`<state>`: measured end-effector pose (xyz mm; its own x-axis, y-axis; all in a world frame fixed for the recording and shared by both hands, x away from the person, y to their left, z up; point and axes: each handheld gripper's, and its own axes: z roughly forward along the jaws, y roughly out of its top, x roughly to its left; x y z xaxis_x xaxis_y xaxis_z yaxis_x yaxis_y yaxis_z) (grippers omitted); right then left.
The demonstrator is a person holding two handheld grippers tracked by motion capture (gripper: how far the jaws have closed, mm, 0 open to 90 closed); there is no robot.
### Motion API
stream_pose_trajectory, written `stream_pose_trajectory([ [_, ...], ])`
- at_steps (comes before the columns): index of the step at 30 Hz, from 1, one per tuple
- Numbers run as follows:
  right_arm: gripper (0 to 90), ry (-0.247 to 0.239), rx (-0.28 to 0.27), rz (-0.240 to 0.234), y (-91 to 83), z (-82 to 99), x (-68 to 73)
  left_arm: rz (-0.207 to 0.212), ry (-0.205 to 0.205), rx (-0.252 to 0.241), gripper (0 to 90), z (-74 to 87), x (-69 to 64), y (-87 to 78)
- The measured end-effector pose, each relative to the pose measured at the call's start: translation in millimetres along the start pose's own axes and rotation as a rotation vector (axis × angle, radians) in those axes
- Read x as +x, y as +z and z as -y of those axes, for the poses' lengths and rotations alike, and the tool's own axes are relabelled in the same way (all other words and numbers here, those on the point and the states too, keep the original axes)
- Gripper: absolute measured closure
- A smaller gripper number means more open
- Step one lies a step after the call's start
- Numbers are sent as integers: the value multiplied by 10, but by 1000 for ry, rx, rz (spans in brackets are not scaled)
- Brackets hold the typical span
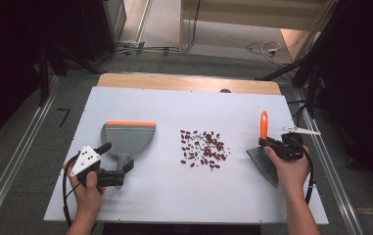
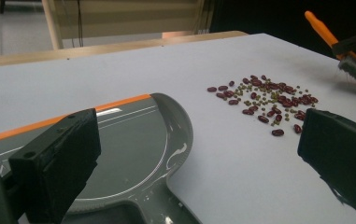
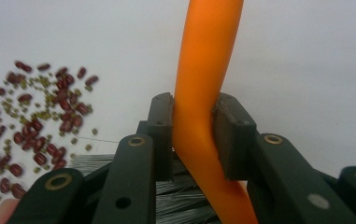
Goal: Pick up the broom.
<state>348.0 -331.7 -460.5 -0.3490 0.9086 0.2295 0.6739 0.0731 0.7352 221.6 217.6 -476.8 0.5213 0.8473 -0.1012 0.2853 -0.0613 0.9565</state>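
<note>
right gripper (image 3: 192,135) clamped on the brush (image 1: 264,147) handle, left gripper (image 1: 117,157) apart around the dustpan (image 1: 127,138) handle; an unheld pan could slide, scattering beans (image 1: 205,149) toward the table (image 1: 174,200) edge

Surface (image 1: 164,196): white sheet, pale wood strip at the far edge.

Dustpan (image 1: 128,139): grey, glossy inside, orange lip along the far edge.

Brush (image 1: 264,156): orange handle, dark grey bristles.

Beans (image 1: 204,149): dark red-brown, mixed with smaller olive-green grains.

Left gripper (image 2: 199,163): black jaws; light grey plate on top, dotted with small dark holes.

Right gripper (image 3: 193,140): black jaws with brass-coloured rivets and dull brownish pads against the orange handle.

Cables: black.

Floor (image 1: 22,147): speckled grey carpet.
</note>
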Motion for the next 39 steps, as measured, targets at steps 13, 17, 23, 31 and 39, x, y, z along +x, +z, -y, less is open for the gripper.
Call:
stream_pose_trajectory([
  [13, 690, -19, -249, -82, -199, 74, 16, 25, 60, -2, 0, -131, -217, 84],
  [17, 691, -7, -320, -109, -261, 68, 23, 37, 65, -4, 0, -177, -252, 121],
  [23, 692, -30, -378, -113, -360, 16, 123, 46, 54, -12, 0, -263, -290, 162],
  [31, 692, -65, -411, -135, -430, -64, 306, 73, 63, -15, 0, -337, -362, 236],
  [39, 693, -89, -417, -162, -419, -108, 465, 104, 62, -18, 0, -419, -427, 391],
])
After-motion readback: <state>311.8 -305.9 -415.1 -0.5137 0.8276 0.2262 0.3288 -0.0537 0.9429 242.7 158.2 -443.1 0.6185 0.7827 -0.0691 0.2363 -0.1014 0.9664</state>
